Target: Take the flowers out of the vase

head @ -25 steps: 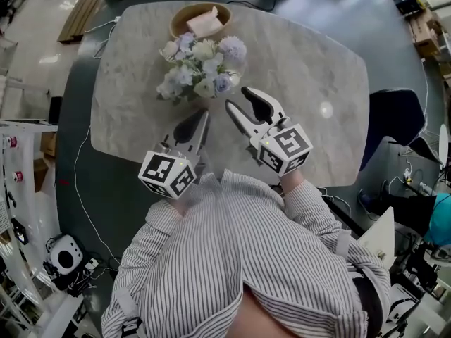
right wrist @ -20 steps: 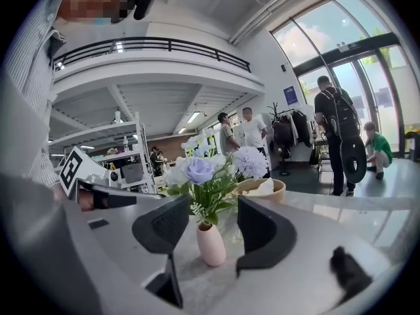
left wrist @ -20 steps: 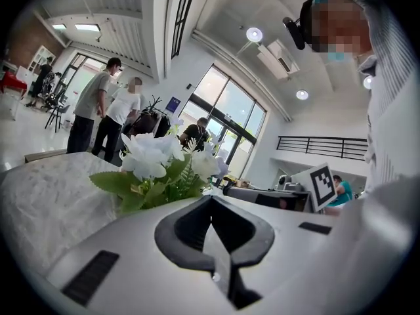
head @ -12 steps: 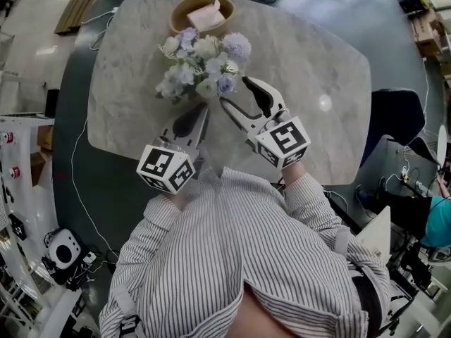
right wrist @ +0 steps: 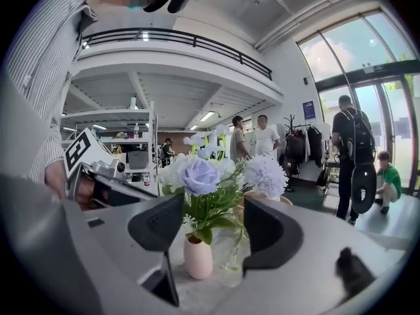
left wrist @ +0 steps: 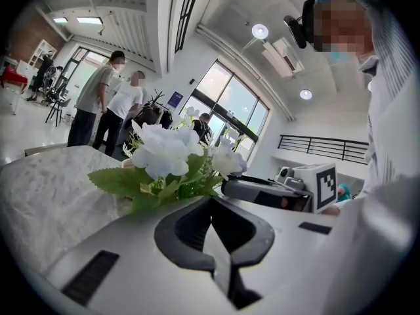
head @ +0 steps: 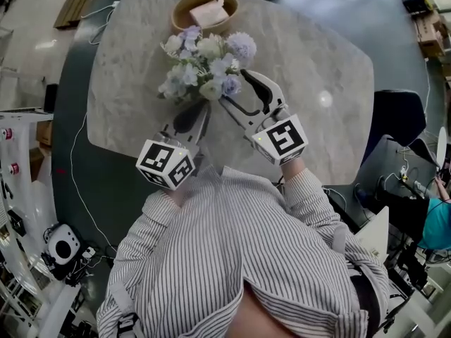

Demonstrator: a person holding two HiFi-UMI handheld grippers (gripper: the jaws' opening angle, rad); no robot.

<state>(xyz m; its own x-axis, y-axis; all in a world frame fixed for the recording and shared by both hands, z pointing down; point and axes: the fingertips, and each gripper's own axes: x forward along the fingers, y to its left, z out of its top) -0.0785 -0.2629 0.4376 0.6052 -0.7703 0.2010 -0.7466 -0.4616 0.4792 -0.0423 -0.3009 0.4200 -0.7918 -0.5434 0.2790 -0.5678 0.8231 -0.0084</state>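
A bunch of white, pale blue and lilac flowers (head: 204,65) stands on the marble table (head: 317,55); in the head view the blooms hide the vase. The right gripper view shows a small pink vase (right wrist: 198,256) under the flowers (right wrist: 200,176), with a clear glass one (right wrist: 231,262) beside it. My right gripper (head: 236,90) sits just right of the bunch, its jaws opening wide; the vases are framed in the gap (right wrist: 203,231), a little ahead of the tips, untouched. My left gripper (head: 203,113) points at the flowers (left wrist: 167,153) from the near side, shut and empty (left wrist: 211,205).
A wooden bowl (head: 204,9) holding a pink packet stands behind the flowers at the table's far edge. A dark chair (head: 394,118) is at the right of the table. Several people stand in the room's background (right wrist: 348,149).
The right gripper's jaws have spread wider and it has rolled and edged closer to the flowers. The left gripper has hardly shifted and stays shut.
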